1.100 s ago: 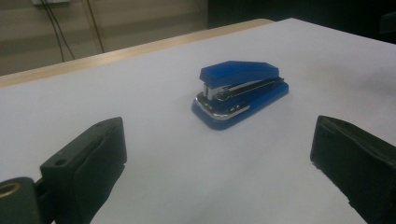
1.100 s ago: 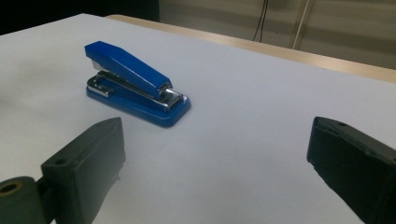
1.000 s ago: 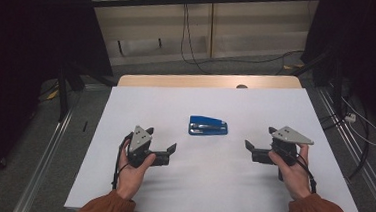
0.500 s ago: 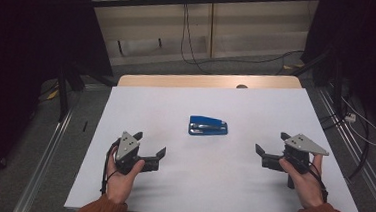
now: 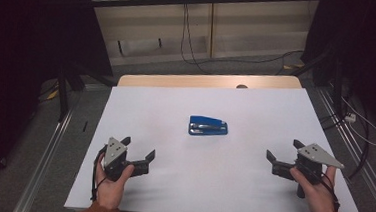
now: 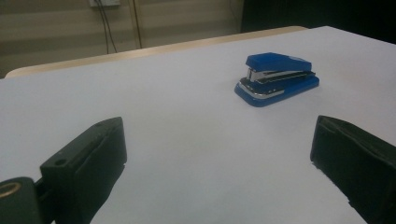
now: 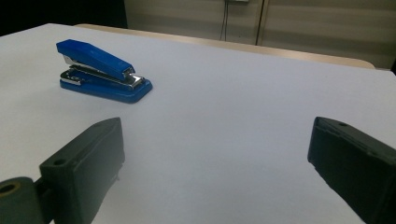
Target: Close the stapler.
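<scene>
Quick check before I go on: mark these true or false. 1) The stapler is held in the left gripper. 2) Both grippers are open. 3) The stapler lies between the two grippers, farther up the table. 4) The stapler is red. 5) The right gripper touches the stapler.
1) False. The stapler lies free on the table; the left gripper is empty.
2) True. The left gripper and the right gripper both have their jaws wide apart.
3) True.
4) False. It is blue with a metal strip.
5) False. Bare table lies between them.
</scene>
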Action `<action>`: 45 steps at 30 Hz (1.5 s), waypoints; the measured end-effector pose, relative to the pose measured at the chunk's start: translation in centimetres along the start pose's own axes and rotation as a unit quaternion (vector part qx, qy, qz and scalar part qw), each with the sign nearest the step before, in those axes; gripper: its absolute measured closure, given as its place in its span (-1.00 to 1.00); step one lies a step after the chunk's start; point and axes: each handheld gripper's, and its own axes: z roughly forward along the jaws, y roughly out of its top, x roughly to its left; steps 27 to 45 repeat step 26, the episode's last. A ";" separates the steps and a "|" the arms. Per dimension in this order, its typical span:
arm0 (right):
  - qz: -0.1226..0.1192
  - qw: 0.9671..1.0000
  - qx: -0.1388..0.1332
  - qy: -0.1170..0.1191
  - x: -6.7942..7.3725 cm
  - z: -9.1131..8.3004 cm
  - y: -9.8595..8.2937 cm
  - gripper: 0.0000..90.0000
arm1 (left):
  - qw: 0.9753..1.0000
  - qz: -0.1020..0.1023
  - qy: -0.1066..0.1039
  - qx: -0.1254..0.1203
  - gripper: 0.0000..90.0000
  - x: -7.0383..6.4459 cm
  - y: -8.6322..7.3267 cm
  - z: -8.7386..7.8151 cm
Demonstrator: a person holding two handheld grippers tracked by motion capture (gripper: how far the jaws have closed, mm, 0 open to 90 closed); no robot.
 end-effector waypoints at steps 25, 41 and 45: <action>-0.002 1.000 -0.020 -0.005 0.3 -1.1 -0.7 -0.93 | 1.000 -0.007 0.001 0.004 -0.91 0.4 -0.6 -0.9; -0.001 1.000 -0.019 -0.006 0.3 -1.1 -0.7 -0.93 | 1.000 -0.007 0.001 0.004 -0.91 0.4 -0.6 -0.9; -0.001 1.000 -0.019 -0.006 0.3 -1.1 -0.7 -0.93 | 1.000 -0.007 0.001 0.004 -0.91 0.4 -0.6 -0.9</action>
